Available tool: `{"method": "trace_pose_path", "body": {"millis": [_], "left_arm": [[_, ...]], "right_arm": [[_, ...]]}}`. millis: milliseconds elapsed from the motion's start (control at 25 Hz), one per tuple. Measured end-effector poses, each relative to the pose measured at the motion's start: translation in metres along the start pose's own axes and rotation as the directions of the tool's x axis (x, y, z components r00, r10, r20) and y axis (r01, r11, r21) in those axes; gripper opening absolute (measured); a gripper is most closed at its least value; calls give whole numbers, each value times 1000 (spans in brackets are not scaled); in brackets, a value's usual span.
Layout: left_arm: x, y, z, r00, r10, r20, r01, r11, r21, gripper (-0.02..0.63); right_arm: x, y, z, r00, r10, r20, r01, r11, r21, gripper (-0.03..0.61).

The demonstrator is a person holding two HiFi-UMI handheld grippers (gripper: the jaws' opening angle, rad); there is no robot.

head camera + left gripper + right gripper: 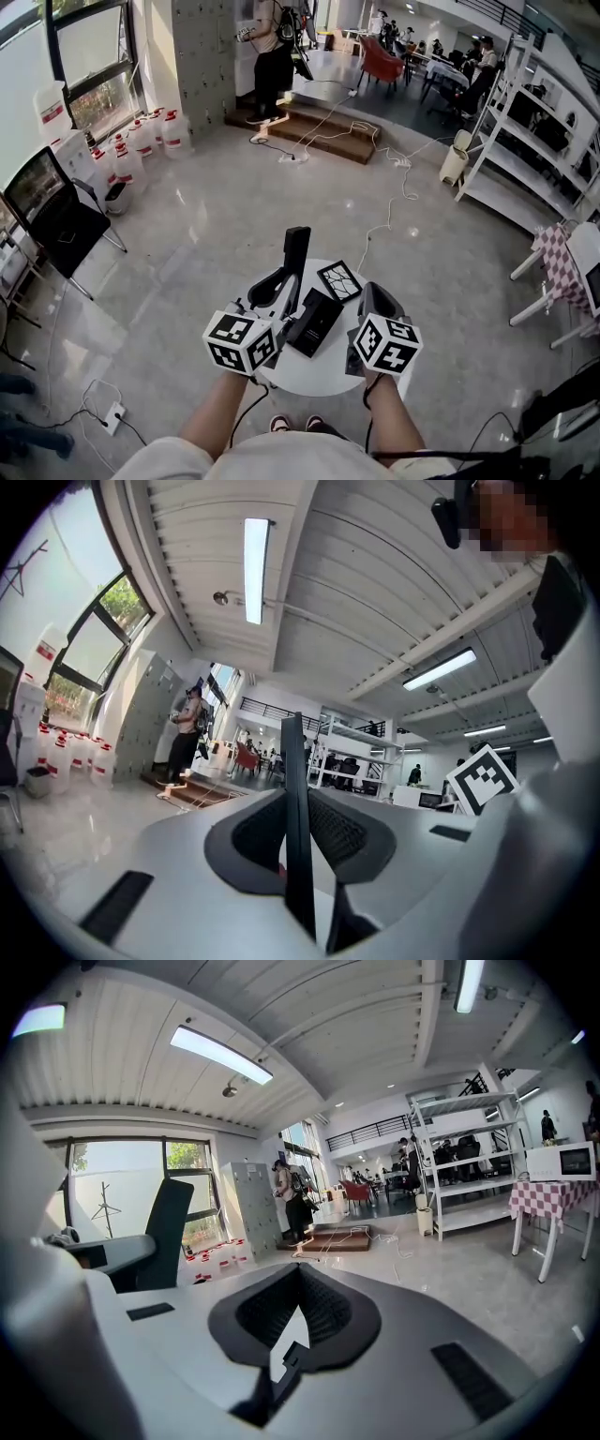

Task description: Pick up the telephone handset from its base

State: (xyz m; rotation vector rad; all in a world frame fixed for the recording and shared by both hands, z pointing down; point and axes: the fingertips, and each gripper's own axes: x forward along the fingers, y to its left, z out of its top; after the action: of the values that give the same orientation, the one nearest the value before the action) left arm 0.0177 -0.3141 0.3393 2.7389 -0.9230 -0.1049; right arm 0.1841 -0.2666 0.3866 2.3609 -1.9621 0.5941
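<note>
The black telephone handset (296,251) stands upright in the air above the small round white table (309,373), with my left gripper (281,286) shut on its lower part. In the left gripper view the handset (292,817) shows edge-on as a thin black bar pinched between the jaws of my left gripper (296,803). The black telephone base (314,322) lies flat on the table, just right of the left gripper. My right gripper (378,298) hovers over the table's right side, apart from the base, its jaws closed on nothing (300,1274). The right gripper view shows the handset (169,1232) at the left.
A black-and-white patterned card (338,279) lies on the table behind the base. A black chair (56,220) stands at the left, white shelving (525,141) and a checkered table (562,262) at the right. Cables (375,150) cross the floor; a power strip (112,415) lies near my left.
</note>
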Motion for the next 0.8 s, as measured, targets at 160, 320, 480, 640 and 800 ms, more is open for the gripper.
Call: {"method": "trace_pose_path", "body": {"millis": [160, 320, 480, 640, 800], "left_arm": [[1, 1, 22, 998, 28, 52, -29, 999, 20, 81], [5, -1, 29, 996, 64, 66, -66, 997, 32, 81], [14, -2, 23, 993, 97, 61, -101, 993, 54, 81], [14, -8, 11, 989, 140, 48, -143, 989, 50, 81], [21, -14, 10, 986, 155, 56, -158, 986, 52, 81]], "right_arm": [[2, 4, 15, 999, 24, 26, -24, 1000, -20, 23], [4, -2, 17, 999, 36, 7, -36, 999, -31, 23], [11, -16, 9, 999, 38, -19, -39, 999, -20, 23], [8, -24, -9, 997, 49, -59, -49, 999, 3, 23], [8, -29, -7, 997, 57, -59, -57, 998, -2, 23]]}}
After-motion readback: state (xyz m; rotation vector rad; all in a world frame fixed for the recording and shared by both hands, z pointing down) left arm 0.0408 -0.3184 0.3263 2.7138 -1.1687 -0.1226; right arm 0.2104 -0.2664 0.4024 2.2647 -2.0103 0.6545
